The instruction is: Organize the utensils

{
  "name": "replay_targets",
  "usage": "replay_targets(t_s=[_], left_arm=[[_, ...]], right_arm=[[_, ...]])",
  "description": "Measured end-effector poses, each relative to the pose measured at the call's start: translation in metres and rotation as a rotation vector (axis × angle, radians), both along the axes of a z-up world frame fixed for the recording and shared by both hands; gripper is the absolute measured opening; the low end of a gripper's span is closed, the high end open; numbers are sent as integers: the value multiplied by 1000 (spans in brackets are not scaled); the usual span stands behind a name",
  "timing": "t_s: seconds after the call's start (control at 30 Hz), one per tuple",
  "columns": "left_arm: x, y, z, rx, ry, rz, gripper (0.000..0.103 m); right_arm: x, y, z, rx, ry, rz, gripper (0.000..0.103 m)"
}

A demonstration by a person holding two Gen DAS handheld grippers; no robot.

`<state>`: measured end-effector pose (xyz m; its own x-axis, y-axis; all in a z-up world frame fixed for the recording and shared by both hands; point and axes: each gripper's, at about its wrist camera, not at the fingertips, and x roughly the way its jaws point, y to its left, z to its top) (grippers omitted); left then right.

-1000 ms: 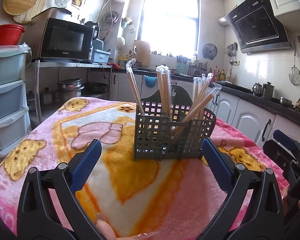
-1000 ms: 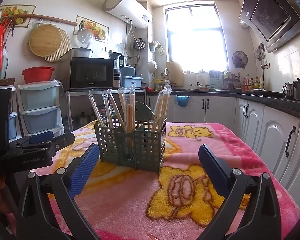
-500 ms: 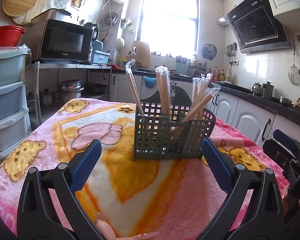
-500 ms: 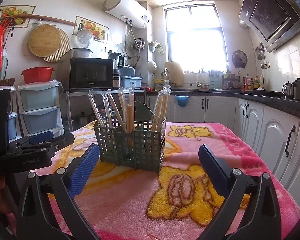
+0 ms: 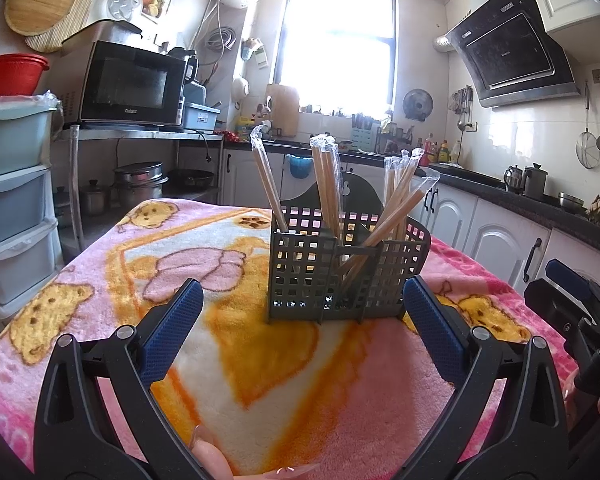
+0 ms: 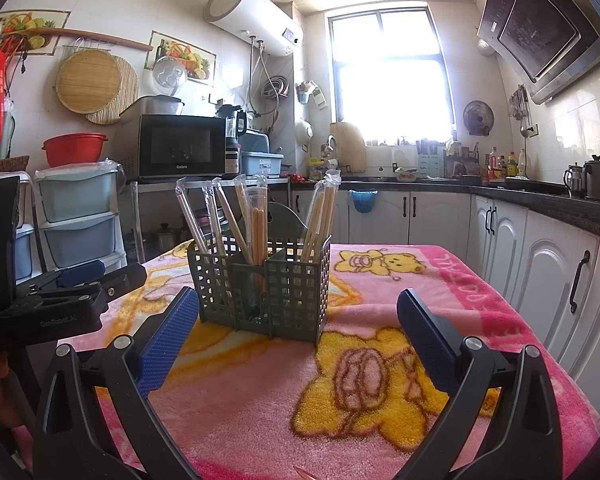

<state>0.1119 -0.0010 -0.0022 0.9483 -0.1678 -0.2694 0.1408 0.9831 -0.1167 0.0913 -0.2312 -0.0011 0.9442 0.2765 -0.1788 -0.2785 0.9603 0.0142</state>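
Utensil caddy (image 5: 346,276), grippers unmoved

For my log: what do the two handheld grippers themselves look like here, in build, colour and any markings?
Both match: the left gripper and right gripper have black plastic arms shaped like clamp handles, with silver rivets and flat blue fingers covered in fine knurled texture. From the right wrist view, the left gripper's black body shows white "GenRobot.AI" lettering. No cables visible. A bare fingertip with a long nail shows beneath.
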Motion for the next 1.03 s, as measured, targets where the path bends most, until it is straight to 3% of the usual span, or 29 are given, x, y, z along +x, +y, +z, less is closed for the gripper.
replay_targets(t_s=[0.47,0.63,0.73,0.83,0.9,0.93,1.03], left_arm=[[6,6,-2,-17,21,1,93],[13,13,-5,-47,66,23,93],[16,24,-2,-74,114,41,93],[37,58,2,-104,229,127,93],[58,78,-3,-57,330,195,93],[77,92,-12,1,412,260,93],[113,125,-36,70,510,391,93]], right_arm=[[2,-3,-1,10,22,-29,97],[19,-11,-4,21,112,-96,97],[34,-28,-4,40,189,-161,97],[63,-54,-10,11,311,-264,97],[89,-74,-22,-18,439,-323,97],[109,-86,-34,-57,545,-388,97],[139,-110,-55,-82,660,-468,97]])
